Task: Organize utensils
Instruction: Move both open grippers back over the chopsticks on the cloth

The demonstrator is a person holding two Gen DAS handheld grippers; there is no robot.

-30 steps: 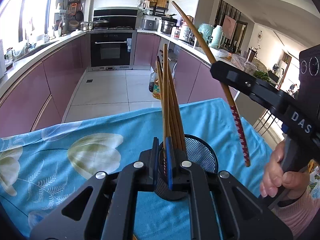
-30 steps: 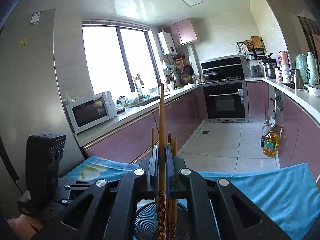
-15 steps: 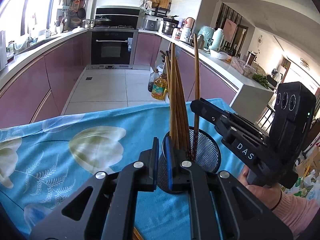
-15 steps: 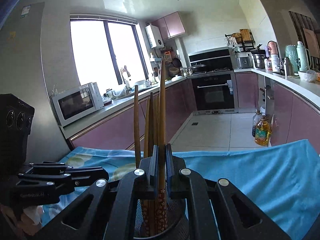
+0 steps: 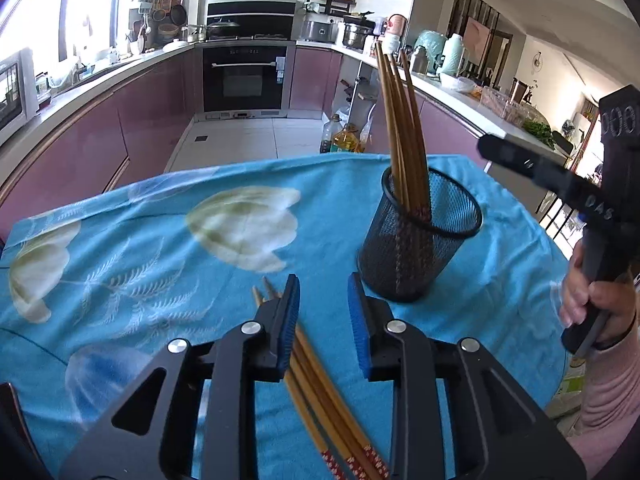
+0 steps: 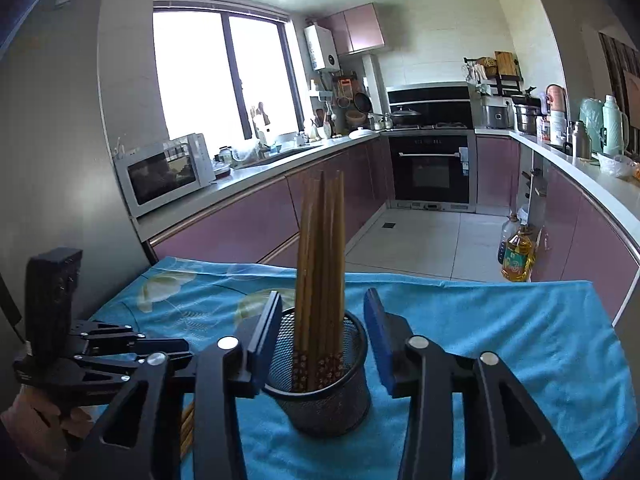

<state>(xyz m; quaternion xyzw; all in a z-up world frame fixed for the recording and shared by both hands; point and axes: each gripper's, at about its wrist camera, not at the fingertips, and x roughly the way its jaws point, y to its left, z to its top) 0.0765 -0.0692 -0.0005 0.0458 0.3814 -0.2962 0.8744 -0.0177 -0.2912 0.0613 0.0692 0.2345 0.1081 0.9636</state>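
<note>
Wooden chopsticks [image 6: 322,264] mostly fill the mesh cup [image 6: 320,396]; perhaps four loose ones [image 5: 320,392] remain under the parted, empty left claw [image 5: 323,312], right claw [image 6: 320,336] just opened, empty.

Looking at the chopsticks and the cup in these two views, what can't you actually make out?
- Loose chopsticks, left wrist view: how many; the left gripper and the bottom edge cut them off.
- Chopsticks in the mesh cup, right wrist view: exact count; they overlap.
- Right gripper, left wrist view: blurred, its jaws unreadable there.
</note>
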